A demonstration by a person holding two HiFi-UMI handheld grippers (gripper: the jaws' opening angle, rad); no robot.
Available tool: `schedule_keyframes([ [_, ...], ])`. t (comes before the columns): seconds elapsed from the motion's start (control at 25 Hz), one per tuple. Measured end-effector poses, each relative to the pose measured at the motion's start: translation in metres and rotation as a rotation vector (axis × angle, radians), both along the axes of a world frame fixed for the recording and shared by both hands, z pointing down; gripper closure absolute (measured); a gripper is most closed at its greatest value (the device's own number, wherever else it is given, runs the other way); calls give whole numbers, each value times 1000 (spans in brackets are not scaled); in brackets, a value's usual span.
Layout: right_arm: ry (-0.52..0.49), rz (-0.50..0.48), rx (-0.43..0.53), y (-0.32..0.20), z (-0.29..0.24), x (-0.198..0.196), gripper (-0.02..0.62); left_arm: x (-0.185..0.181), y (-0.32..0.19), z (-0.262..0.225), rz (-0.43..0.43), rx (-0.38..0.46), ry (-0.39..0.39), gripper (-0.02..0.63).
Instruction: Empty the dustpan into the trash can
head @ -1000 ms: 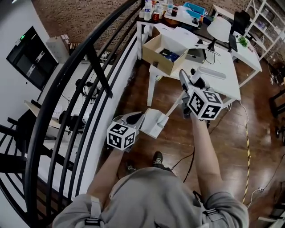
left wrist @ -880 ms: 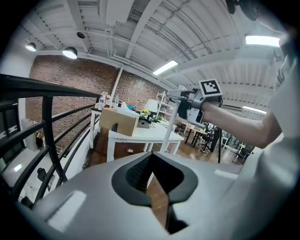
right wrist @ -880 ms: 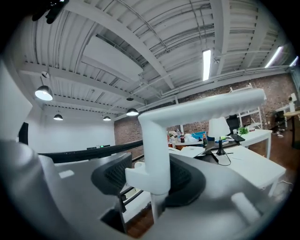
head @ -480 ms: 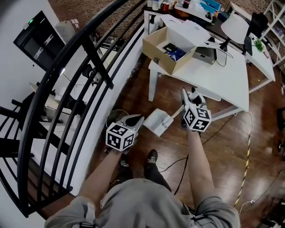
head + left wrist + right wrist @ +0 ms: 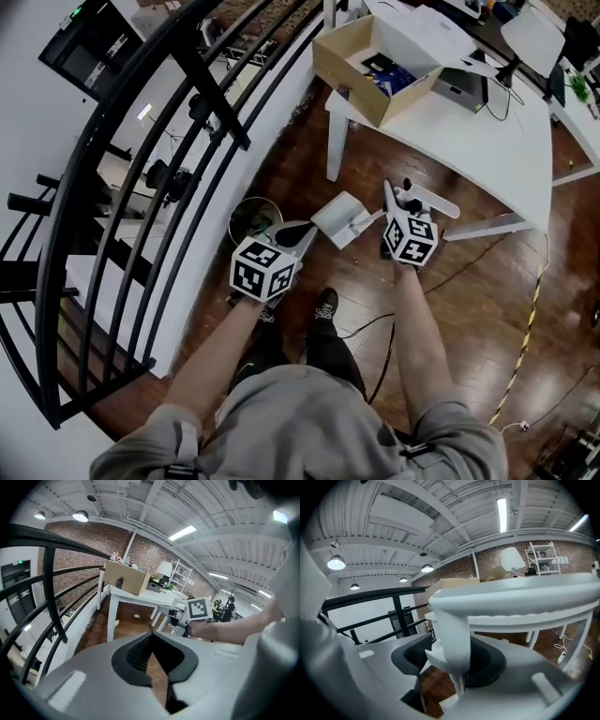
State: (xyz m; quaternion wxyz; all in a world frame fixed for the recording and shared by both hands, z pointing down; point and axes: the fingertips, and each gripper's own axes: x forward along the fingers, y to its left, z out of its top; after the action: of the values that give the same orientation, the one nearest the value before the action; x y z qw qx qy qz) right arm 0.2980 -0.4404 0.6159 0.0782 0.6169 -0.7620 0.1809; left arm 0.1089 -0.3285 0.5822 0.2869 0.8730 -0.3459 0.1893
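Dustpan gripped by right hand-held gripper, beside trash can

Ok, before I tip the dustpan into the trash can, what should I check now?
1. Right gripper closed on the dustpan handle: ok.
2. Dustpan over the trash can: not ok, it is beside it.
3. Trash can top open: ok.
4. Left gripper out of the way: not ok, it sits between dustpan and trash can in the head view.
5. Dirt in the dustpan: cannot tell.
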Motion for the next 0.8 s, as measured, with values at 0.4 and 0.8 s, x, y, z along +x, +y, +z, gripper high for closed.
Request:
schedule_keyframes([
  [0.4, -28, 91, -53, 32, 22, 17, 394, 5, 7, 6, 17, -25, 11, 601],
  [0.8, -27, 137, -102, 74, 37, 14, 388, -11, 23, 2, 33, -21, 33, 601],
])
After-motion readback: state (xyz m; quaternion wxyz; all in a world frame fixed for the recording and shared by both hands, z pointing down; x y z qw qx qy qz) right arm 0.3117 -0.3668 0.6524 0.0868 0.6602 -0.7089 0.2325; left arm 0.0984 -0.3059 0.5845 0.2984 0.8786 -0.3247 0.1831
